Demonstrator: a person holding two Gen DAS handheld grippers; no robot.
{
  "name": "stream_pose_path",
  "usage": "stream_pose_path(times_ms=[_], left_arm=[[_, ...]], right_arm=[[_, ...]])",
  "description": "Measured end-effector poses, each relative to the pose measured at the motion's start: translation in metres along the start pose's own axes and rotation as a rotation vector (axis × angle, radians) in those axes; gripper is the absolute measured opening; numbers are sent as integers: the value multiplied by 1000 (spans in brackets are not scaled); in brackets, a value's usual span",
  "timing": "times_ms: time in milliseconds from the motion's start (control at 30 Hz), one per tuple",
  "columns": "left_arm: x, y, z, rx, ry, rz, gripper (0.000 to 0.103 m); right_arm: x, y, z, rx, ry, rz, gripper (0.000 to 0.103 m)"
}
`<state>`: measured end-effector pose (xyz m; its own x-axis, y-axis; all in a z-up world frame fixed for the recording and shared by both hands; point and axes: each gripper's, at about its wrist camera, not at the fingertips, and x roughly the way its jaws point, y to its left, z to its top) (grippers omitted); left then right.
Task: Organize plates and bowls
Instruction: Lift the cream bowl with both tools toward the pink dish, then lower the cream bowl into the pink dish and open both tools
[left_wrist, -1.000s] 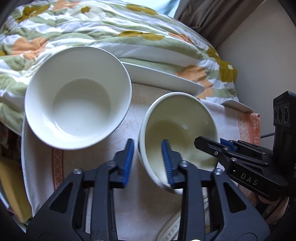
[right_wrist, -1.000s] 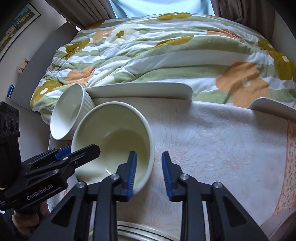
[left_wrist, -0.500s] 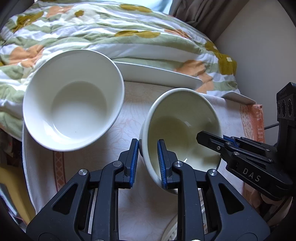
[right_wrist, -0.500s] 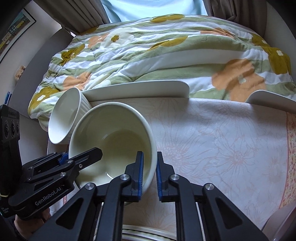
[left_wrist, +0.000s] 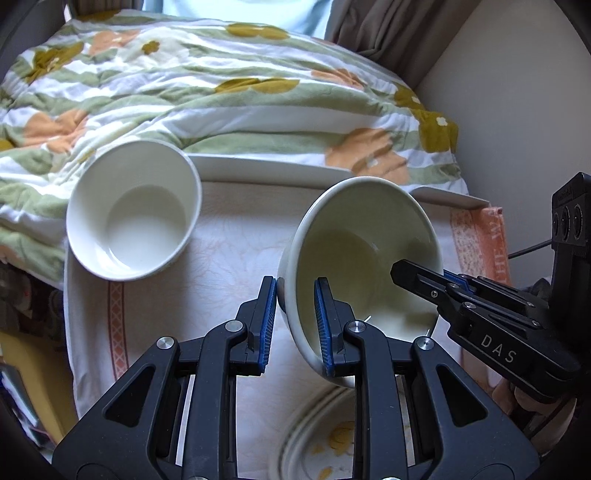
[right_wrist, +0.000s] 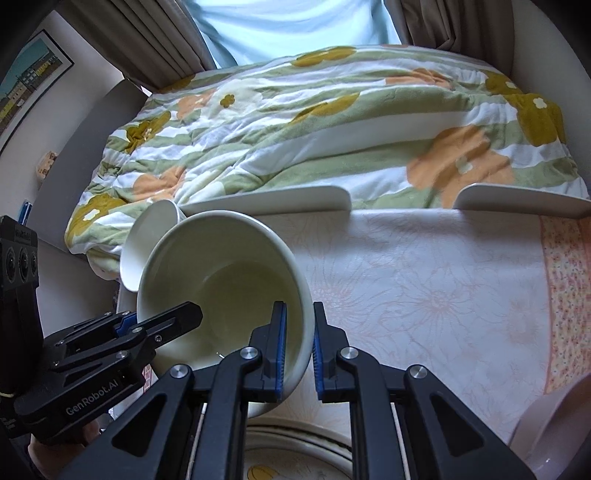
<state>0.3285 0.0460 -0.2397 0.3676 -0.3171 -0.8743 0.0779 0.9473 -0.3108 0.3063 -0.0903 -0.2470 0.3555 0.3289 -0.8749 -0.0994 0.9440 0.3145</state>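
A cream bowl (left_wrist: 365, 254) is held tilted above the table by both grippers. My left gripper (left_wrist: 295, 325) is shut on its left rim, one finger inside and one outside. My right gripper (right_wrist: 298, 347) is shut on the opposite rim of the same bowl (right_wrist: 225, 280). A second white bowl (left_wrist: 133, 218) lies tilted at the table's left, and shows behind the held bowl in the right wrist view (right_wrist: 147, 236). A patterned plate (left_wrist: 325, 435) sits below the held bowl near the front edge, also in the right wrist view (right_wrist: 295, 454).
A long white plate (right_wrist: 273, 201) lies along the table's far edge, another white plate (right_wrist: 521, 197) at the far right. A flowered quilt (right_wrist: 332, 122) covers the bed behind the table. The pale tablecloth (right_wrist: 424, 280) spreads to the right.
Both grippers closed onto the cream bowl's rim and lifted it off the tablecloth, tilting it. The patterned plate beneath has come into view.
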Motion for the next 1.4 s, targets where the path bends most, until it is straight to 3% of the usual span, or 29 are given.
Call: stream_pose_path(times_ms=[367,700,967,1267,1400], left_arm=[[-42,-111,-31,38,-76,3,19],[-11,-234,-75,100,-35,-51,19],[44,-287,-107,122,95,-63,19],[92,-297,-117,208,218,27,19],[100,-305,-115,273,228,67,19]], right_arm=[[-99,-52,-26,-36,-112,25,12],[-157,-159,-76,26,-119,-28,12],[-157,-224,-109,100,-46,-63,12],[-131,-254,-125,165,25,-45,11],[-126,-260,-126,175,36,-44,12]])
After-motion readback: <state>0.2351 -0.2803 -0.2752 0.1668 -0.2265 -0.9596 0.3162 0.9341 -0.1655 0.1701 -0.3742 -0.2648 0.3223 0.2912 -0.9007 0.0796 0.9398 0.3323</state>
